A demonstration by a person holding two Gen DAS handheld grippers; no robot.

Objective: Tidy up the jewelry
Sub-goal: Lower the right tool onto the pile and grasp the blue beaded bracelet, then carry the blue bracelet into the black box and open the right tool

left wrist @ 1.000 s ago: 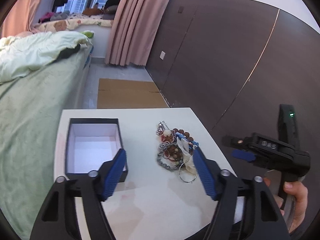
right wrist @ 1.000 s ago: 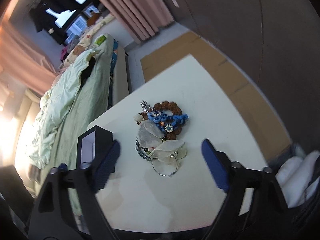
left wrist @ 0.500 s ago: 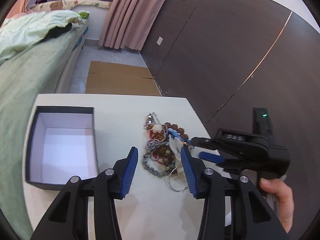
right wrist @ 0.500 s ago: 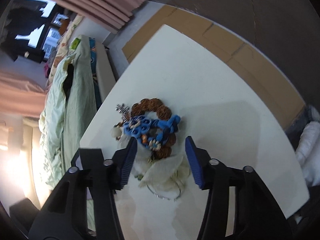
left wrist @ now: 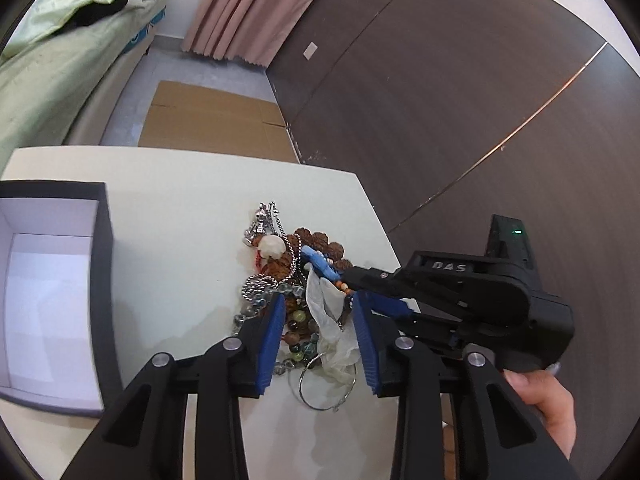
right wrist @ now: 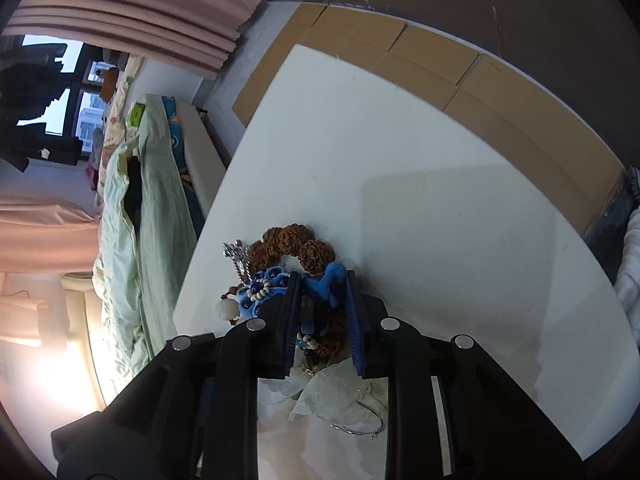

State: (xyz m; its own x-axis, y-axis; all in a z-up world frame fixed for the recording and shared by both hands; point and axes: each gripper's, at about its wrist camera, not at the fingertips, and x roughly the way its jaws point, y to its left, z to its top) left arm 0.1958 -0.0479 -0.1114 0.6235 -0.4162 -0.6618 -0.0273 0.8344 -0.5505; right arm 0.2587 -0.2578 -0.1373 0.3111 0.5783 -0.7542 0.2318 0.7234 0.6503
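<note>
A tangled pile of jewelry (left wrist: pixel 292 280) lies on the white table (left wrist: pixel 180 220): brown bead bracelet (right wrist: pixel 296 240), blue woven piece (right wrist: pixel 328 280), silver chain (left wrist: pixel 264 220), glass beads, white petal earrings (left wrist: pixel 328 320) on a hoop. My left gripper (left wrist: pixel 318 316) is low over the pile, jaws partly closed around the white petals and beads. My right gripper (right wrist: pixel 320 304) has its jaws narrowly apart around the blue piece; its body (left wrist: pixel 460 300) shows in the left wrist view. An open black box (left wrist: pixel 100 280) with white inside stands at the left, empty.
A bed with green bedding (left wrist: pixel 48 60) runs along the table's left side. Flat cardboard (left wrist: pixel 212 120) lies on the floor beyond the table. A dark wood wall (left wrist: pixel 440 100) is on the right. The table's right edge (left wrist: pixel 380 220) is near the pile.
Both grippers have moved down and forward onto the jewelry pile, and both have narrowed from wide open to closely flanking the pieces.
</note>
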